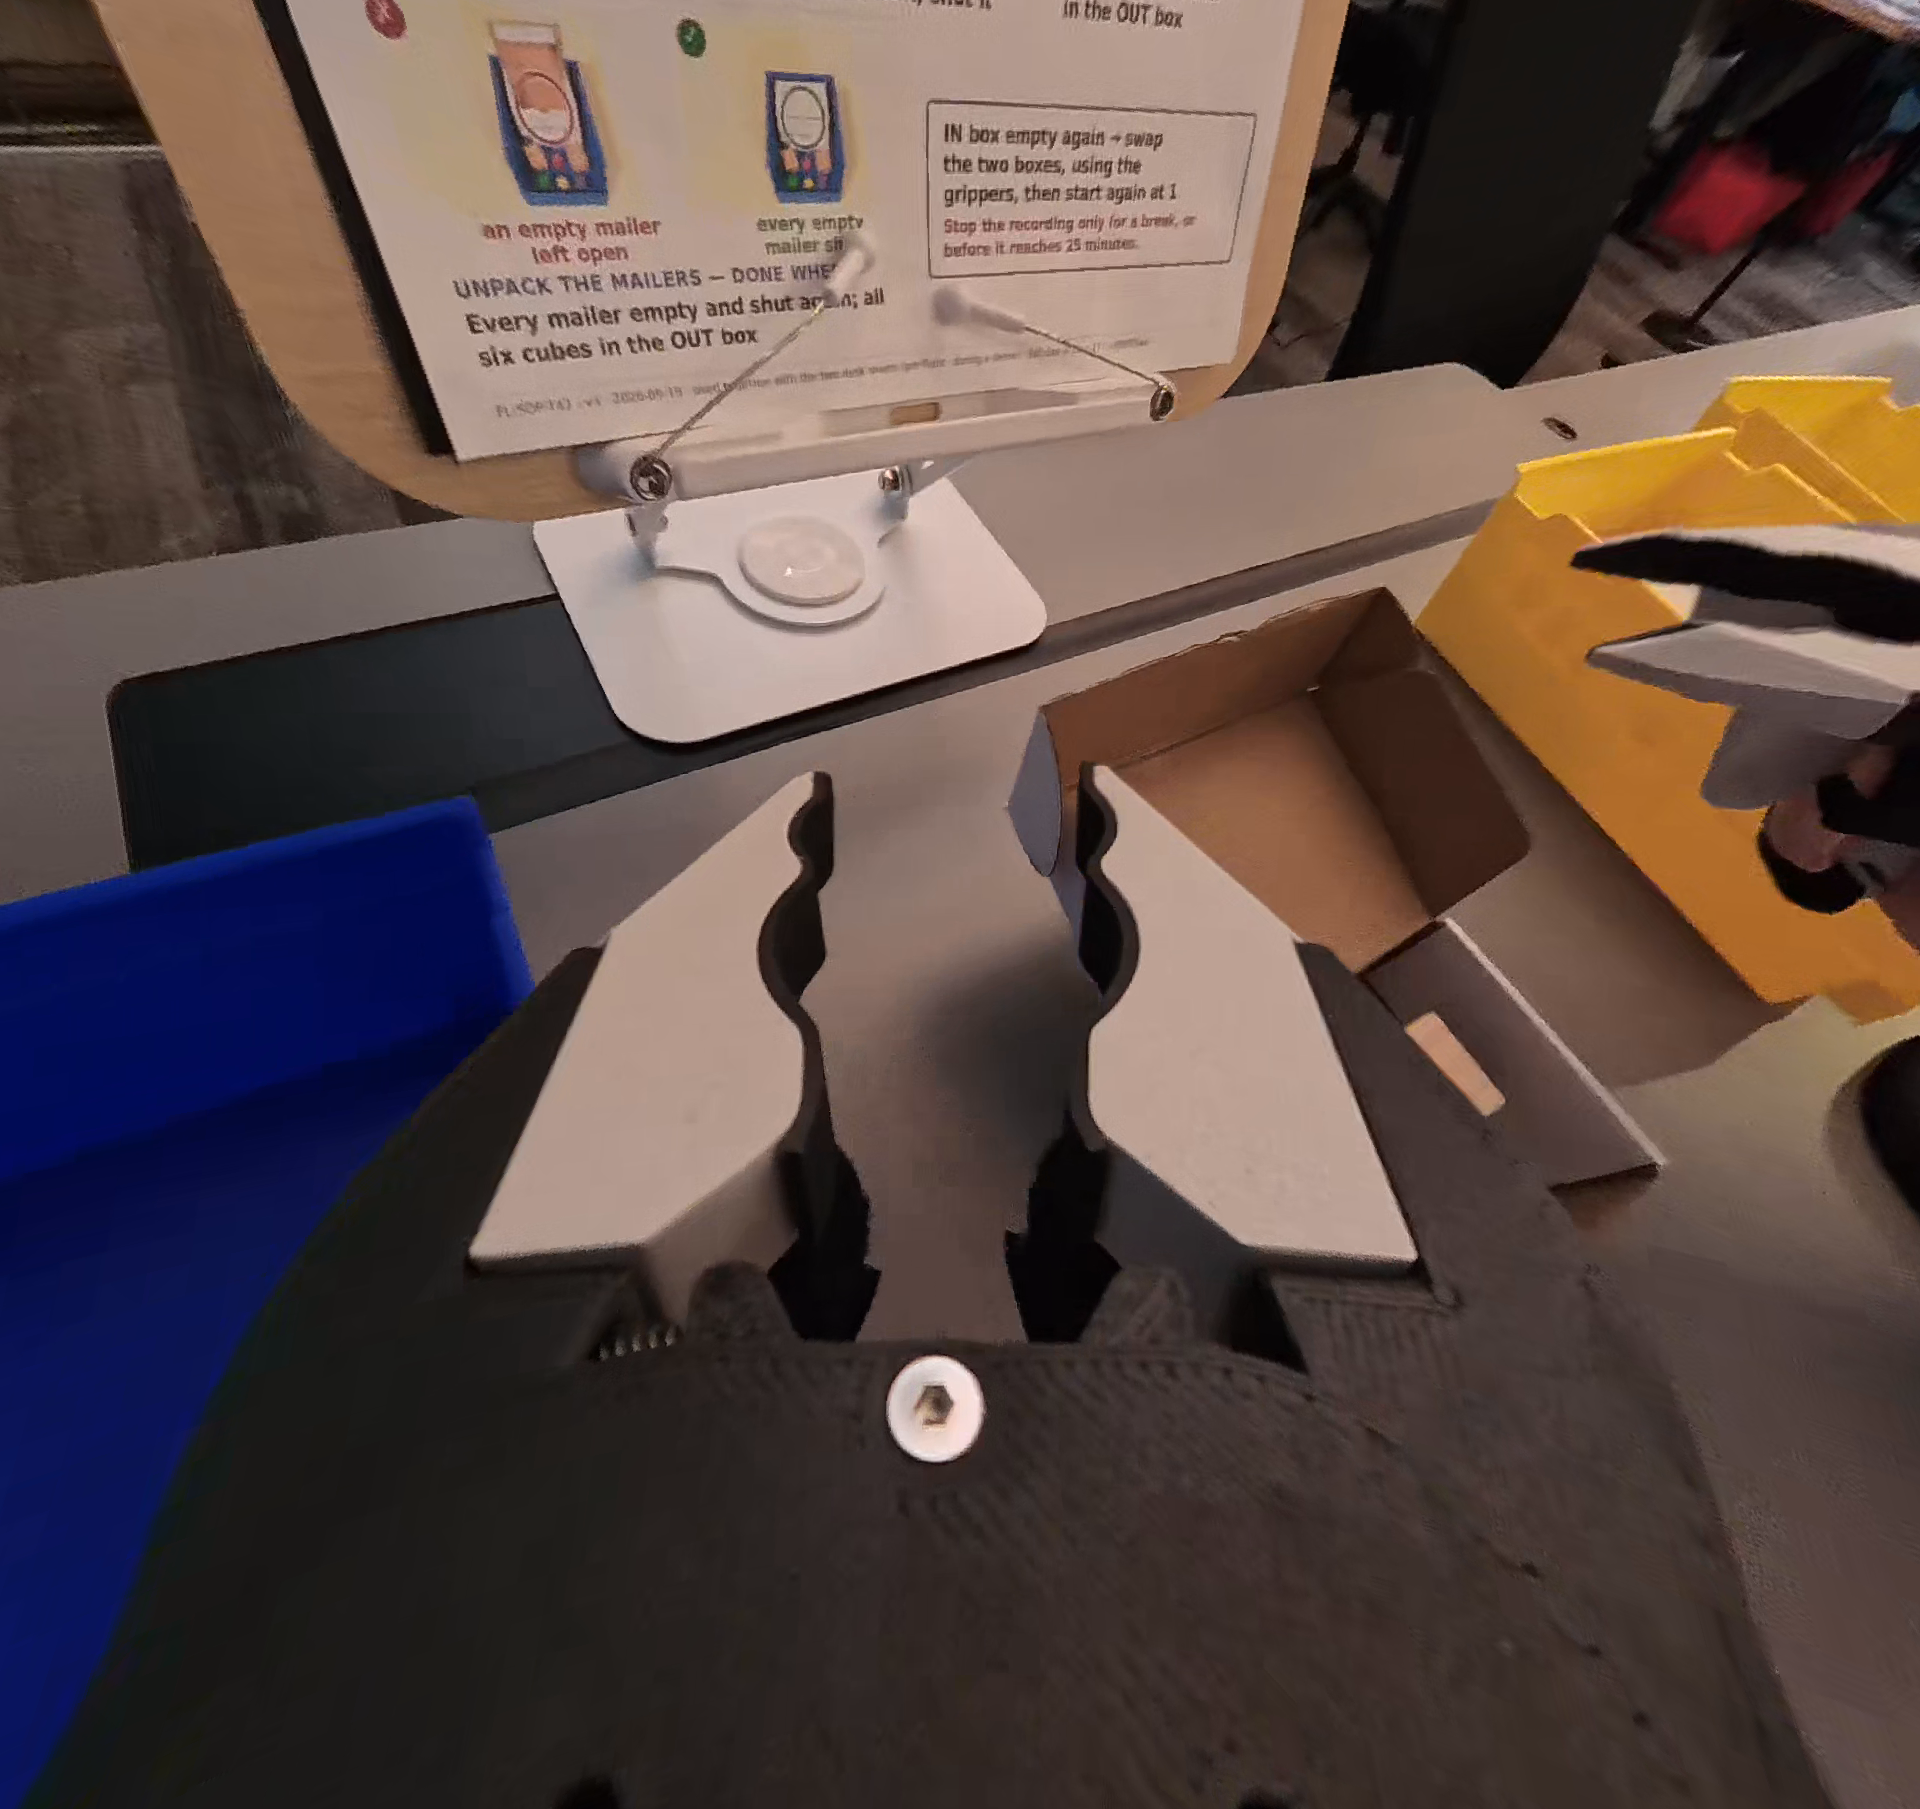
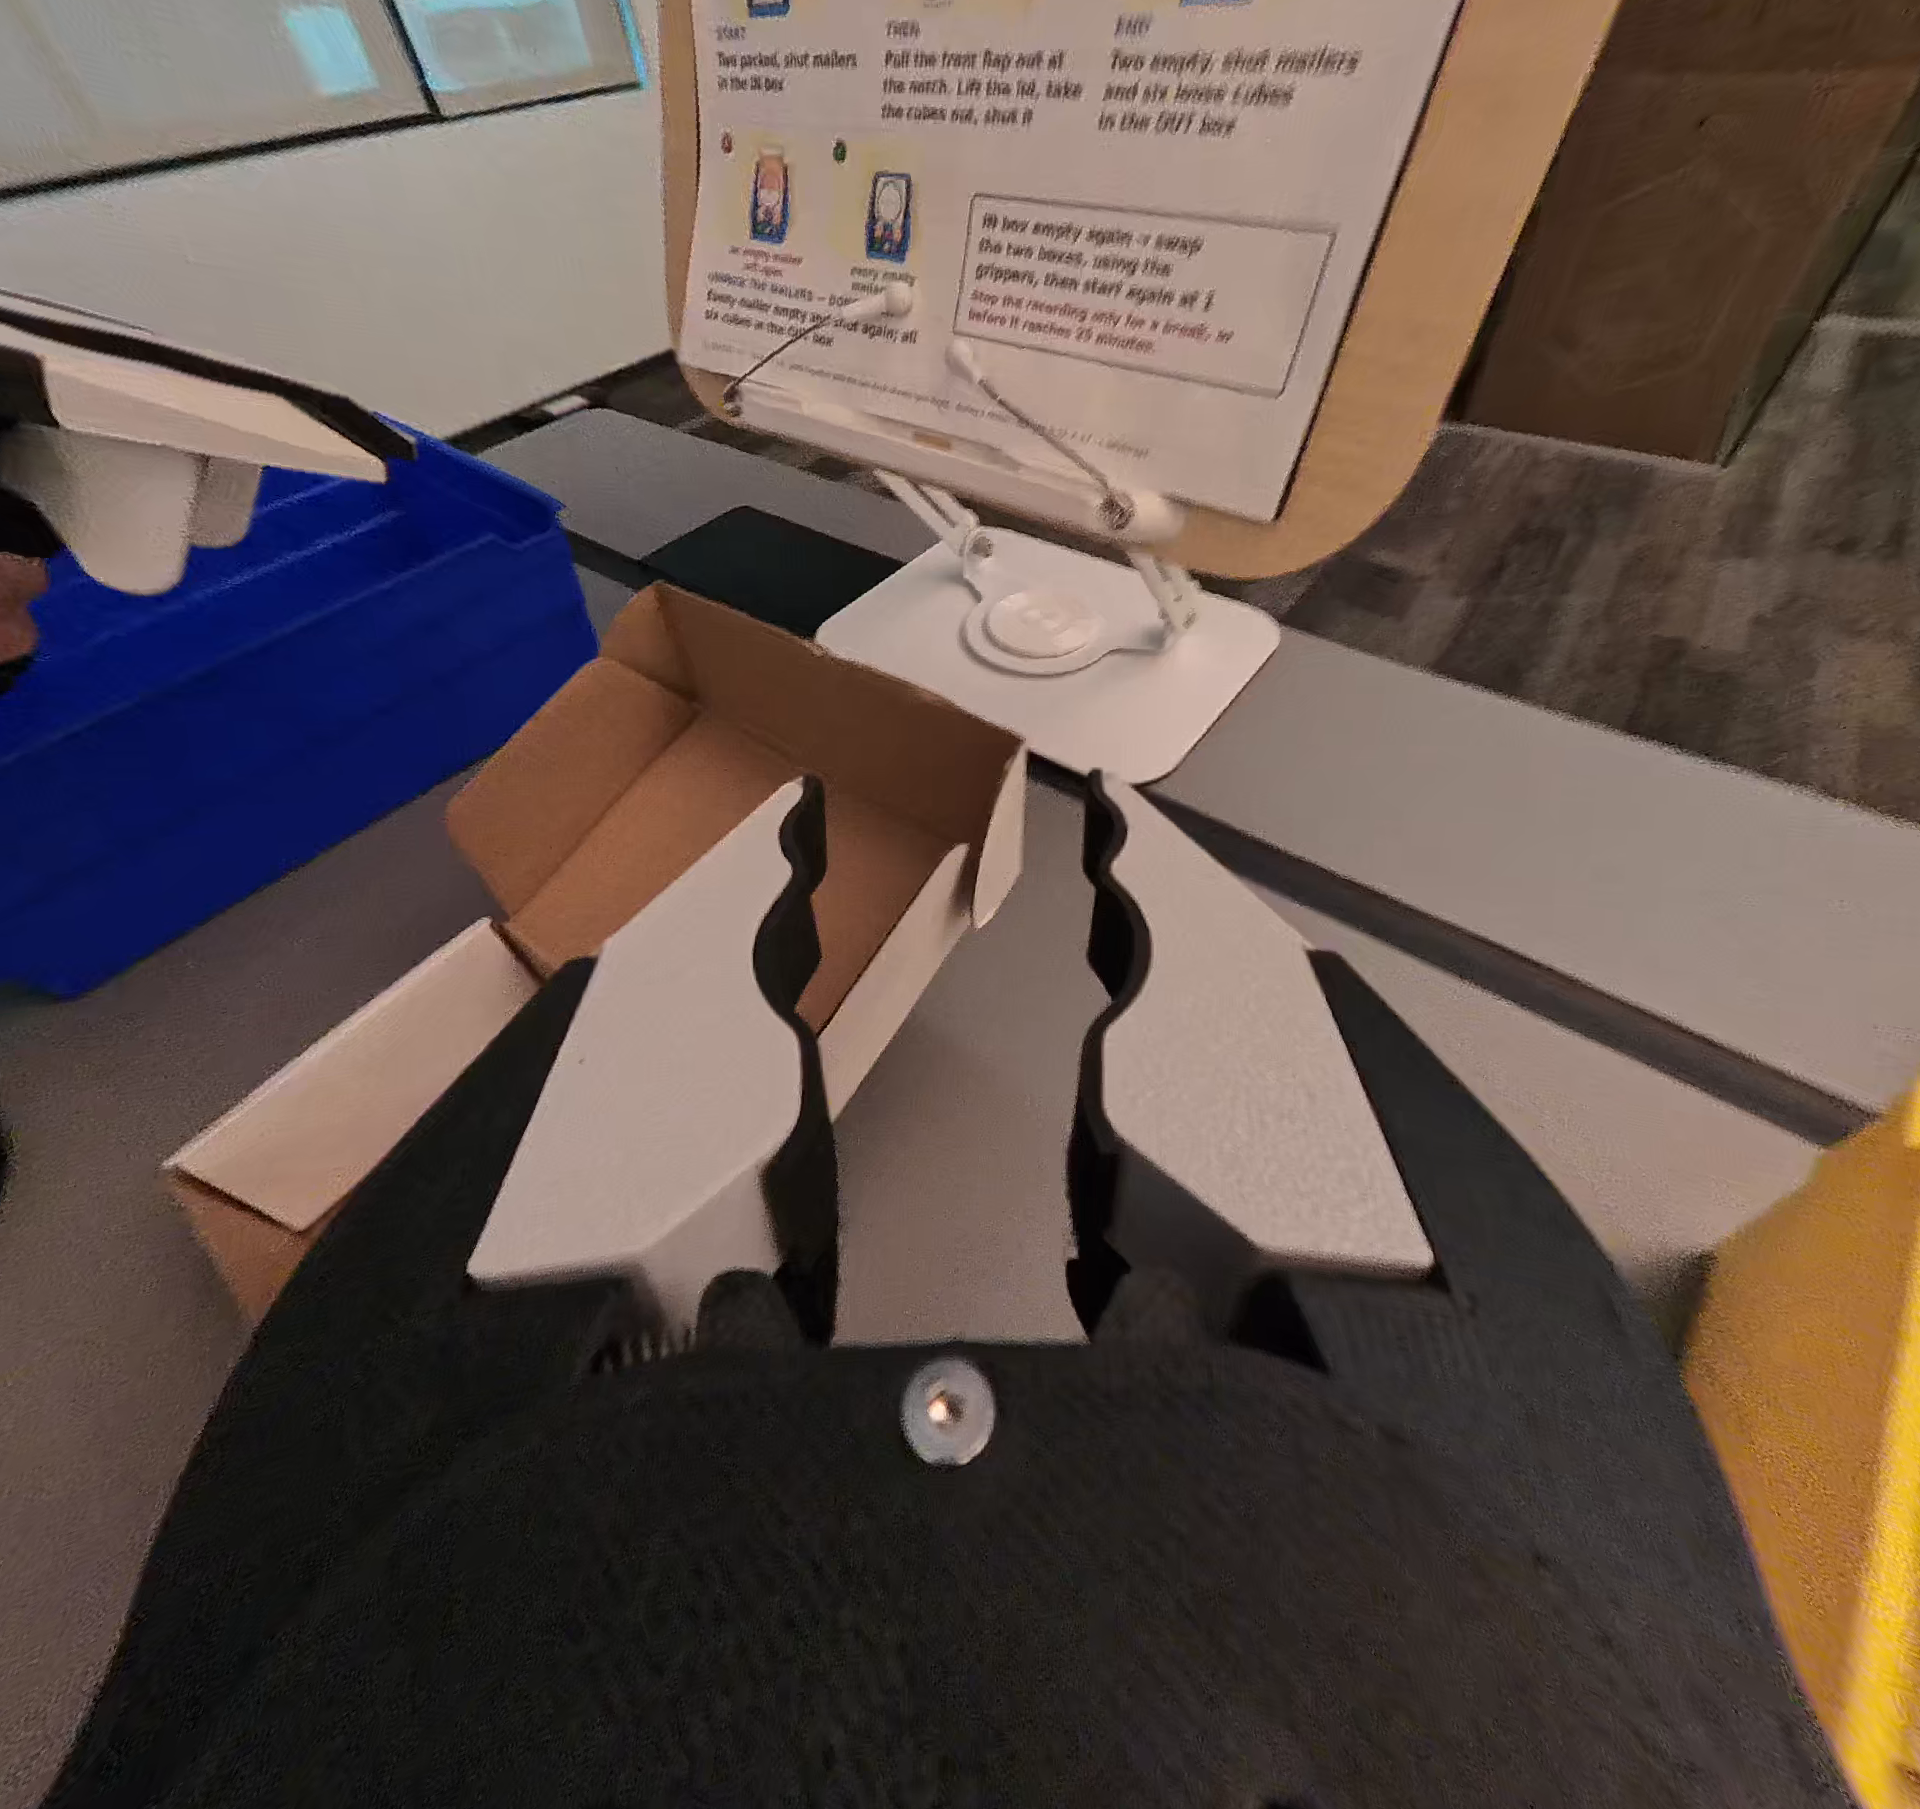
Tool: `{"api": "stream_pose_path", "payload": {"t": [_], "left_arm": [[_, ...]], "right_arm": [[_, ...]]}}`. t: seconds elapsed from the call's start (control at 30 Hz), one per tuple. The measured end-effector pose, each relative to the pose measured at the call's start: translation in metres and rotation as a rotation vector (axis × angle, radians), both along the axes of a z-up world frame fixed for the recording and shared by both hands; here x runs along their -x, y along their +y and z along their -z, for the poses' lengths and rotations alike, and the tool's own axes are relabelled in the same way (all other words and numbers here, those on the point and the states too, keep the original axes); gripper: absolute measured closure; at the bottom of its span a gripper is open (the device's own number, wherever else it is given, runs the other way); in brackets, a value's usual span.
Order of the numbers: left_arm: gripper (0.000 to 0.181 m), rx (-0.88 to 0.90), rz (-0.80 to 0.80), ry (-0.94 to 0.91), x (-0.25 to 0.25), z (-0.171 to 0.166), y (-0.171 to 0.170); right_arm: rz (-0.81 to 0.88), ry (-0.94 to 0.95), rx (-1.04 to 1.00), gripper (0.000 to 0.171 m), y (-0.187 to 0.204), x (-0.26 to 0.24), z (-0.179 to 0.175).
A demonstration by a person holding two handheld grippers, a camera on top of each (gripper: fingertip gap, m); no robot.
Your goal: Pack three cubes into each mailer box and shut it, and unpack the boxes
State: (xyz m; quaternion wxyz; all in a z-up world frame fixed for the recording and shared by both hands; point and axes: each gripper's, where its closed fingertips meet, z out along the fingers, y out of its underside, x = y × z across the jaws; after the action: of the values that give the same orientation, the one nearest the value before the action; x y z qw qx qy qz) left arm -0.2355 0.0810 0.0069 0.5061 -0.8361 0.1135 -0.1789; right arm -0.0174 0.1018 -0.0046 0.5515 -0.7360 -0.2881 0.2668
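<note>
Fingers (image 1: 665,1011) of the left gripper (image 1: 951,803) are seen spread apart with nothing between them, only bare grey worktop (image 1: 935,980) showing in the gap. The right gripper (image 2: 951,803) is likewise held with its fingers (image 2: 1226,1053) parted and nothing gripped.

One mailer box (image 2: 665,783) is recorded lying open on the worktop between the two grippers, lid folded back toward the camera, brown interior exposed. No cube can be made out in the part of the interior that shows. In the left wrist view the box (image 1: 1299,803) lies just right of the right fingertip; in the right wrist view the left fingertip overlaps the box opening, and whether contact is made cannot be told.

A blue bin (image 1: 229,1032) is noted at the left edge of the worktop and a yellow bin (image 1: 1621,720) at the right. An instruction sheet (image 1: 790,149) is held on a white stand (image 1: 800,606) at the far side of the worktop, behind the box. Each gripper appears at the margin of the other's view, raised above the bins.
</note>
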Motion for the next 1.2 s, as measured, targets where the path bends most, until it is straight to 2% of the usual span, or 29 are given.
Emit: {"api": "stream_pose_path", "payload": {"t": [0.03,0.17,0.23,0.27,0.33,0.57,0.8,0.93,1.0,1.2], "left_arm": [[0.135,-0.001,0.012,-0.004,0.0,-0.002,-0.002],[0.133,0.02,0.12,-0.117,-0.018,-0.002,-0.005],[0.126,0.036,0.08,-0.127,-0.014,0.007,0.001],[0.121,0.032,0.041,-0.123,-0.01,0.011,0.006],[0.123,0.017,0.021,-0.141,-0.009,0.013,0.01],[0.122,0.087,0.122,-0.279,-0.03,0.027,0.003],[0.123,0.129,0.131,-0.343,-0.039,0.05,0.004],[0.121,0.172,0.162,-0.458,-0.059,0.06,-0.008],[0.121,0.166,0.152,-0.405,-0.06,0.072,-0.013],[0.116,0.104,0.188,-0.415,-0.069,0.064,-0.012]], "right_arm": [[-0.026,0.025,0.034,0.121,-0.001,0.003,0.005],[-0.103,0.262,0.199,0.115,-0.003,0.014,0.013],[-0.143,0.356,0.255,0.114,-0.002,0.017,0.016],[-0.144,0.374,0.269,0.112,0.0,0.016,0.02],[-0.123,0.369,0.267,0.109,0.007,0.012,0.028],[-0.146,0.451,0.321,0.097,0.013,0.006,0.036],[-0.246,0.564,0.488,0.098,0.007,0.018,0.049],[-0.269,0.578,0.535,0.098,0.007,0.02,0.057],[-0.292,0.624,0.559,0.098,0.007,0.021,0.055],[-0.345,0.679,0.621,0.102,0.003,0.024,0.057]]}}
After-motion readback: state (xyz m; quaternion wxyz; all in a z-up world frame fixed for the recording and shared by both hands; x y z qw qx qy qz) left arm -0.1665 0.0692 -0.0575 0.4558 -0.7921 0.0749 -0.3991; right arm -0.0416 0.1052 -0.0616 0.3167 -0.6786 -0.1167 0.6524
